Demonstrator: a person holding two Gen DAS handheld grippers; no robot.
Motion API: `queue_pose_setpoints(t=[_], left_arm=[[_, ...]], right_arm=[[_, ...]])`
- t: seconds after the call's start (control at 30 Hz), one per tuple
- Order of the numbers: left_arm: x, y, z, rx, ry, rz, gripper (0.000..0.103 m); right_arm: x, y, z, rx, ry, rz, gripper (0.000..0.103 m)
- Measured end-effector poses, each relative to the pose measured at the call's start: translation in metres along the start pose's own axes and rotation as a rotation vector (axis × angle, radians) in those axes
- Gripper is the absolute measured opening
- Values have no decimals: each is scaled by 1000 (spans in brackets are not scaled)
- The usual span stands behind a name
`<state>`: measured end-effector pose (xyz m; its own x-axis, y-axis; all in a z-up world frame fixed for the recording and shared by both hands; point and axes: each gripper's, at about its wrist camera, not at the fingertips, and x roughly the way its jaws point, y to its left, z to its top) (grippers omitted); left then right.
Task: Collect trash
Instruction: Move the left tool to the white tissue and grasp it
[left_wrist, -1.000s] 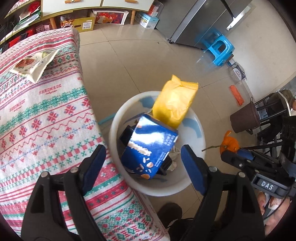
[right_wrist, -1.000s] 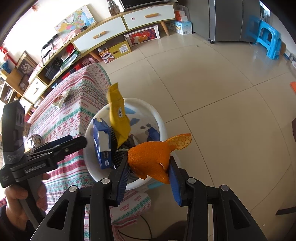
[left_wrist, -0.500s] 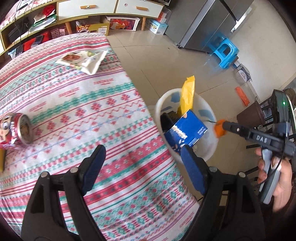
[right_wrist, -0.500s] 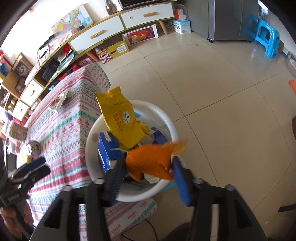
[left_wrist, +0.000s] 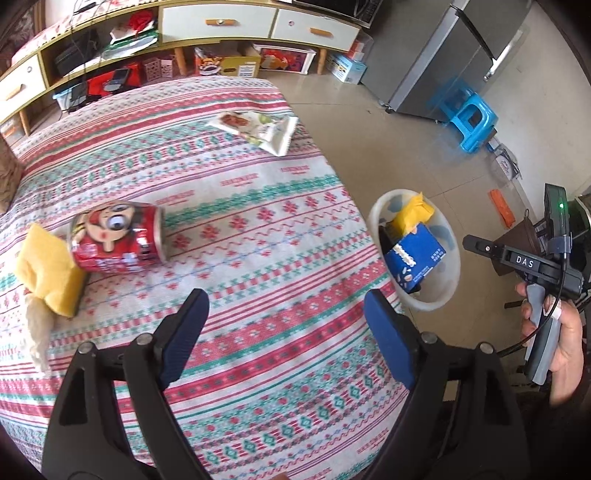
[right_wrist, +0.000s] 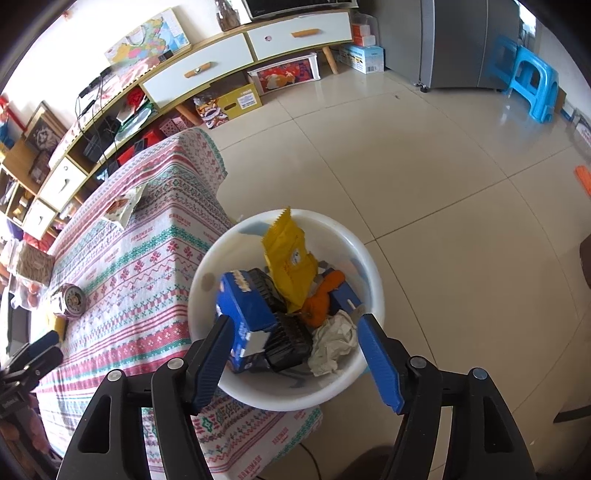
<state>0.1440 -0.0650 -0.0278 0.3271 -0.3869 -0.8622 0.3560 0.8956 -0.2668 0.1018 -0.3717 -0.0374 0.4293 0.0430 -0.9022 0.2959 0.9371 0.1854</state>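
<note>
A white bin (right_wrist: 369, 266) stands on the floor beside the table and holds a yellow bag (right_wrist: 288, 258), a blue carton (right_wrist: 247, 306), orange peel (right_wrist: 321, 299) and crumpled paper (right_wrist: 332, 339). My right gripper (right_wrist: 295, 354) is open and empty just above the bin. The bin also shows in the left wrist view (left_wrist: 448, 291). My left gripper (left_wrist: 284, 332) is open and empty over the patterned tablecloth (left_wrist: 258, 240). On the cloth lie a red can (left_wrist: 118, 236), a yellow sponge (left_wrist: 48, 269), a paper wad (left_wrist: 37, 328) and a snack wrapper (left_wrist: 258, 129).
A low white cabinet (right_wrist: 258, 48) with boxes beneath lines the far wall. A grey fridge (left_wrist: 443, 55) and a blue stool (left_wrist: 472, 122) stand on the tiled floor (right_wrist: 443, 166). A brown pot (left_wrist: 521, 236) and an orange item (left_wrist: 500, 206) sit on the floor to the right.
My right gripper has opened and the orange peel has dropped into the bin. My left gripper has swung away from the bin, over the table.
</note>
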Motion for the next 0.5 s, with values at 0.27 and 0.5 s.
queue_pose_setpoints(t=[0.27, 0.5], left_arm=[[-25, 52, -2, -65, -18, 82, 88], [-41, 106, -5, -166, -35, 134, 94]], right_arm=[[3, 36, 4, -51, -5, 15, 74], [14, 75, 8, -80, 7, 32, 78]])
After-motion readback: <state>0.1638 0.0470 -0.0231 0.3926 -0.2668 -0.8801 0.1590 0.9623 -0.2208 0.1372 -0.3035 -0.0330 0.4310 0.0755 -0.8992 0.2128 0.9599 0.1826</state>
